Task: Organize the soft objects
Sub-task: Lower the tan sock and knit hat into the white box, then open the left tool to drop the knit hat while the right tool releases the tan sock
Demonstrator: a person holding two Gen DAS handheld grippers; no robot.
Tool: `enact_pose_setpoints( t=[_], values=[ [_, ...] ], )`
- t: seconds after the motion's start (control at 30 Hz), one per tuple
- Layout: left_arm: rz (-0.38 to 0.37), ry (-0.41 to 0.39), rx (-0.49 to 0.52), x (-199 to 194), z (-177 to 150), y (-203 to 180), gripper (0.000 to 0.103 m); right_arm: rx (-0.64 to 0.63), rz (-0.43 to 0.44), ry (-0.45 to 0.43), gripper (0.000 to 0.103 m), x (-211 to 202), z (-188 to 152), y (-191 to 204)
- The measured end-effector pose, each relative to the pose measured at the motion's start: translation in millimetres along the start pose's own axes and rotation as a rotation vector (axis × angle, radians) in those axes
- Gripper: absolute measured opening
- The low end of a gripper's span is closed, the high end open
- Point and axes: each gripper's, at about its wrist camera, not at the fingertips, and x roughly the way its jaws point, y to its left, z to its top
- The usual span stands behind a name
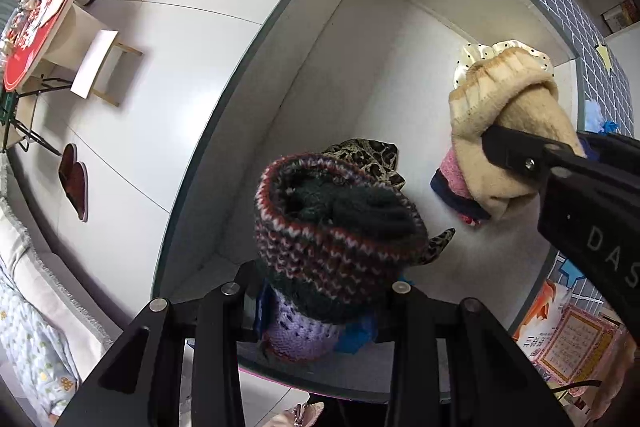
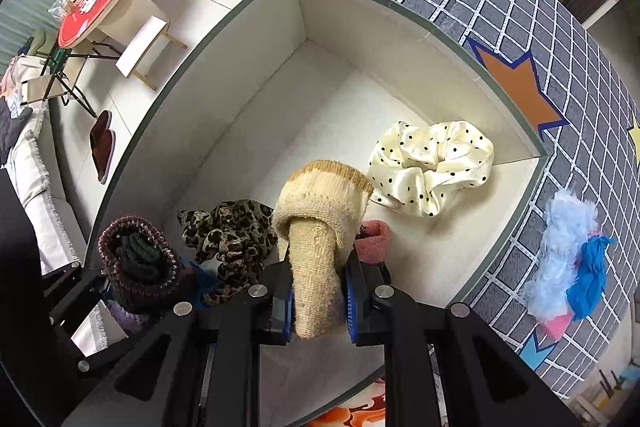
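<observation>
Two rolled socks held over the white box [image 2: 224,131]

Left gripper [image 1: 320,287] jaws clamp the striped knit sock [image 1: 336,227]; right gripper [image 2: 318,301] jaws clamp the beige sock [image 2: 320,227] above the box's near edge.

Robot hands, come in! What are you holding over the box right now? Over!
Left gripper shut on striped knit roll. Right gripper shut on beige sock. Both over box.

Left gripper [image 1: 324,307] clamps striped sock roll [image 1: 336,235] (over box [image 1: 256,39]).

Home living rm: sofa [image 2: 36,163], slippers [image 2: 102,143], stools [image 2: 142,49].
</observation>
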Motion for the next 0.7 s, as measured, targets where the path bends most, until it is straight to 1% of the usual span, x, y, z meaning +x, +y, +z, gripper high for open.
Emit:
enact_pose_setpoints(
  t=[0.2, 0.33, 0.43, 0.53, 0.57, 0.6, 0.63, 0.67, 0.7],
  values=[
    [0.001, 0.003, -0.003, 1.7, 1.4, -1.0, 0.039, 0.009, -0.009, 0.009, 0.019, 4.1, 2.3, -4.7],
    [0.015, 0.004, 0.002, 5.2, 3.1, 0.4, 0.039, 0.012, -0.018, 0.010, 0.019, 6.0, 3.5, -6.8],
    [0.010, 0.004, -0.001, 4.4, 3.3, 0.5, 0.042, 0.010, -0.020, 0.008, 0.019, 6.1, 4.7, -6.8],
    [0.004, 0.003, -0.005, 3.0, 4.2, 1.2, 0.050, 0.001, -0.023, 0.003, 0.020, 5.9, 5.1, -5.6],
    [0.004, 0.001, -0.005, 2.5, 5.1, 3.3, 0.055, 0.001, -0.024, 0.004, 0.020, 6.0, 5.1, -4.9],
    [0.006, -0.003, -0.006, 1.8, 5.8, 3.4, 0.064, 0.002, -0.031, 0.004, 0.020, 6.4, 5.2, -5.0],
    [0.008, -0.007, -0.006, 1.1, 6.2, 3.3, 0.068, 0.004, -0.042, 0.002, 0.023, 6.7, 5.2, -5.2],
    [0.013, -0.013, -0.006, -0.2, 6.7, 3.2, 0.076, 0.009, -0.047, 0.001, 0.028, 6.9, 5.2, -6.0],
    [0.018, -0.020, -0.007, -1.7, 7.0, 2.7, 0.079, 0.017, -0.046, -0.003, 0.045, 6.3, 5.1, -7.5]
  ],
)
